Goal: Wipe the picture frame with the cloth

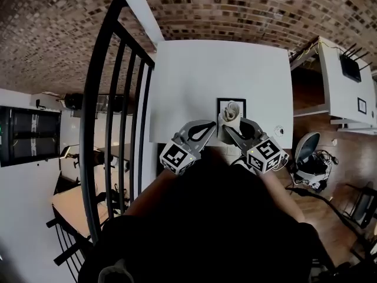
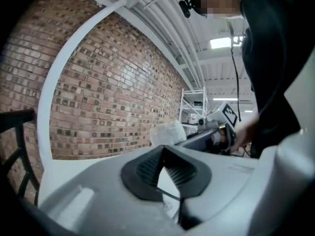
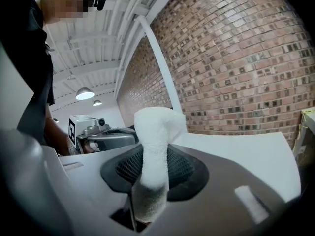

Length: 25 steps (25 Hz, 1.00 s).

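— Where is the cloth now?
— My right gripper (image 3: 153,167) has its jaws pressed onto the white cloth (image 3: 153,132), over the black picture frame (image 1: 219,108) on the white table (image 1: 188,75).
— And the left gripper (image 2: 163,150)?
— Its jaws meet at the tips, holding nothing, just beside the frame.

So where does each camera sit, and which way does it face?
Head view: on the person's head, facing steeply down at the picture frame, cloth, left gripper, right gripper; dark torso shows.
Left gripper view: rides the left gripper, facing along its shut jaws toward a brick wall; right gripper beyond.
Right gripper view: rides the right gripper, facing along jaws shut on the cloth; left gripper beyond.
Shared: all three show the cloth.
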Available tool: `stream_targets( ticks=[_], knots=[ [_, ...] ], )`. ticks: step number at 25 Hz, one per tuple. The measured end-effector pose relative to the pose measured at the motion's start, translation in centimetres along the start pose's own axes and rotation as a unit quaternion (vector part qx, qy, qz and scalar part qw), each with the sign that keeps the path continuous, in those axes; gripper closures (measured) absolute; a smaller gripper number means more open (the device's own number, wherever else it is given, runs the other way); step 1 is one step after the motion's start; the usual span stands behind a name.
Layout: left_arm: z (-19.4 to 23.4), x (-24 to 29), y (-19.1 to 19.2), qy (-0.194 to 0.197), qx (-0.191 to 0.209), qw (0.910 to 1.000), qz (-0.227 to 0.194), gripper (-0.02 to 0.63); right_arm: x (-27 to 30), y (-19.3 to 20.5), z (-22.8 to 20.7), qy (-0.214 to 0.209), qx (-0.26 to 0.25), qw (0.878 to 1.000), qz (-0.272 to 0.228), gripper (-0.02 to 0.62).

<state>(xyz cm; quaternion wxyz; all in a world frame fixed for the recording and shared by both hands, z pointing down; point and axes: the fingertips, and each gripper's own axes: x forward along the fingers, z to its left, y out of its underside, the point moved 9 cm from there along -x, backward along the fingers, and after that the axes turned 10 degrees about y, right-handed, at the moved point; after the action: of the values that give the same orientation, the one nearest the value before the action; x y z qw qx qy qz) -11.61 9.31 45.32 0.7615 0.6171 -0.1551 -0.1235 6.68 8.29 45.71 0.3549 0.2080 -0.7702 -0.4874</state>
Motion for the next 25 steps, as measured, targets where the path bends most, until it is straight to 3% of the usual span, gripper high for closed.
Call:
stream_targets(
  ticks=[4, 8, 12, 16, 25],
  knots=[
    [3.7, -0.4, 0.0, 0.019, -0.001, 0.9998, 0.006, 0.604, 3.7, -0.4, -0.8, 0.033, 0.009, 0.999, 0.030, 0.472],
    [6.3, -0.2, 0.6, 0.018, -0.004, 0.9998, 0.005, 0.604, 7.6, 1.3, -3.1, 0.062, 0.017, 0.993, 0.095, 0.474],
    [7.3, 0.6, 1.4, 0.011, -0.015, 0.9997, 0.013, 0.604, 11.2, 5.1, -6.3, 0.079, 0.049, 0.980, 0.176, 0.475],
    [7.3, 1.9, 1.7, 0.000, -0.018, 0.9996, 0.021, 0.604, 14.1, 8.8, -8.9, 0.089, 0.049, 0.960, 0.260, 0.474],
    [8.0, 4.8, 3.6, -0.025, -0.060, 0.9975, 0.027, 0.604, 17.5, 12.4, -11.6, 0.085, 0.055, 0.935, 0.339, 0.474]
  ],
)
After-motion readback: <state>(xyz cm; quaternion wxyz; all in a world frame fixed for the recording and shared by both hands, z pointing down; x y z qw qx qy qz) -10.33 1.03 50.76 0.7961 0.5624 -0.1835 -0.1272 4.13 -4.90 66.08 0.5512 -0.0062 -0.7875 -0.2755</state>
